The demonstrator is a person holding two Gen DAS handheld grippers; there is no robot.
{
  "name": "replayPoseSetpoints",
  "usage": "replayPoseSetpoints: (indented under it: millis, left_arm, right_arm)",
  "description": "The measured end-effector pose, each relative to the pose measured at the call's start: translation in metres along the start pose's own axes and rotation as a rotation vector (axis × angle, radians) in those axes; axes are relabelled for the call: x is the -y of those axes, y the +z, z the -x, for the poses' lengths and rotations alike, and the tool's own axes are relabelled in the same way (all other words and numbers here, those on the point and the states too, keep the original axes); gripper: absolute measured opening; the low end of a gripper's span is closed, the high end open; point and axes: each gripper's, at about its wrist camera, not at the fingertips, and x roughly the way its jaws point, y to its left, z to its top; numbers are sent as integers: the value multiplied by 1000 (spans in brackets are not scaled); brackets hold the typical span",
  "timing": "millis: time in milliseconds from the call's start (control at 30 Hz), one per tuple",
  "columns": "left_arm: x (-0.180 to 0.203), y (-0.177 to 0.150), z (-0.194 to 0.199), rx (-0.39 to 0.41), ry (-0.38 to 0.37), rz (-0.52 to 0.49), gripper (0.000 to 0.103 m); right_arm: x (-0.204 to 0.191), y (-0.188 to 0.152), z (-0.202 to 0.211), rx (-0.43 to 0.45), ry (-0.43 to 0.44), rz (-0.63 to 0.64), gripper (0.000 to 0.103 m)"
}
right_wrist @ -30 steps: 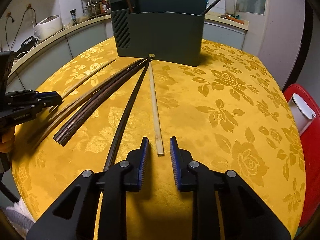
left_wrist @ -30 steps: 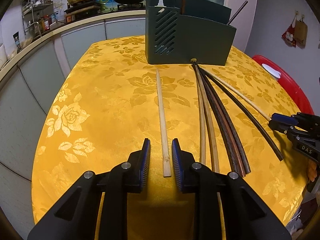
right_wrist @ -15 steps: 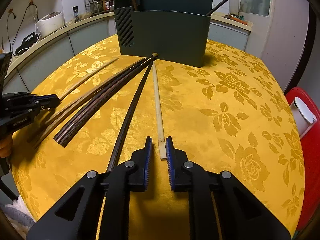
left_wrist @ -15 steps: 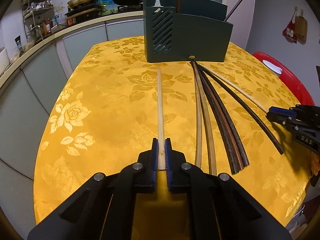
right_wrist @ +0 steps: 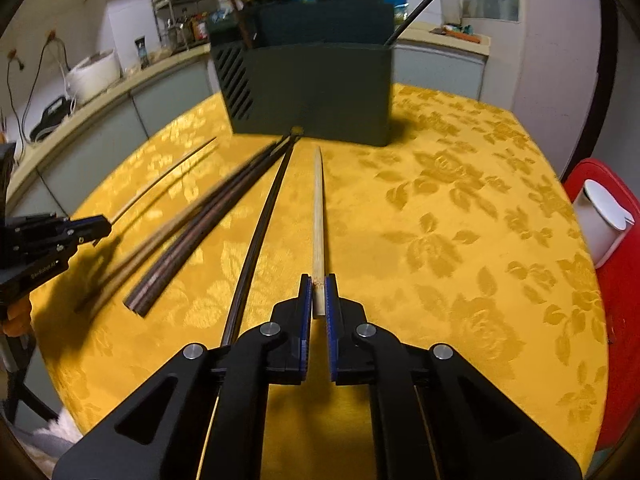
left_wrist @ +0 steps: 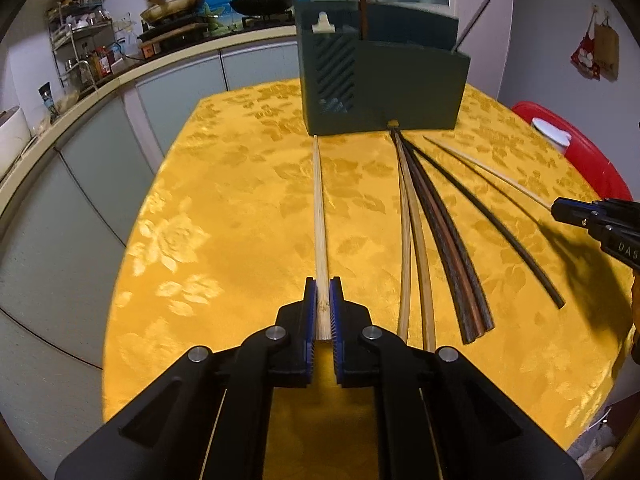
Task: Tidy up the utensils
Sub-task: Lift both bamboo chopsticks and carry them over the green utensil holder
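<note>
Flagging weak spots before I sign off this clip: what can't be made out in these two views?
- Left wrist view: dark green holder interior hidden by its front wall.
- Right wrist view: brown chopsticks motion-blurred; count unclear.
- Right wrist view: left gripper cut off by the edge.
- Both views: person's hands out of frame.

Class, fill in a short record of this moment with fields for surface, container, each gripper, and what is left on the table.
surface: table with yellow floral cloth
container: dark green utensil holder at the far side, two sticks standing in it
left gripper: shut on a pale bamboo chopstick
right gripper: shut on another pale bamboo chopstick
left on table: two light chopsticks, dark brown chopsticks, one black chopstick, lying fanned out from the holder
</note>
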Motion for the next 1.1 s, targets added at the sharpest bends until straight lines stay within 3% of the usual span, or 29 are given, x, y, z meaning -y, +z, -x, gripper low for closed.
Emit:
replayPoseSetpoints:
  millis: [233,467,767,933,1100]
  left_arm:
    - [-9,27,33,60,-8,0,6]
    - [-13,45,50,40,-37,-14,6]
    - [-16,35,26,-96,-10,-9,7]
    - [-16,38,27,-94,6,-19,7]
    - [-20,50,38,-41,7,6,7]
  right_arm:
    - [12,28,37,101,3,-19,8]
    - [22,50,61,188,12,-33,8]
    - [20,57,60,196,25,-28,8]
    - [17,63,59,204,31,-26,8]
    - [17,67,58,208,32,-25,8]
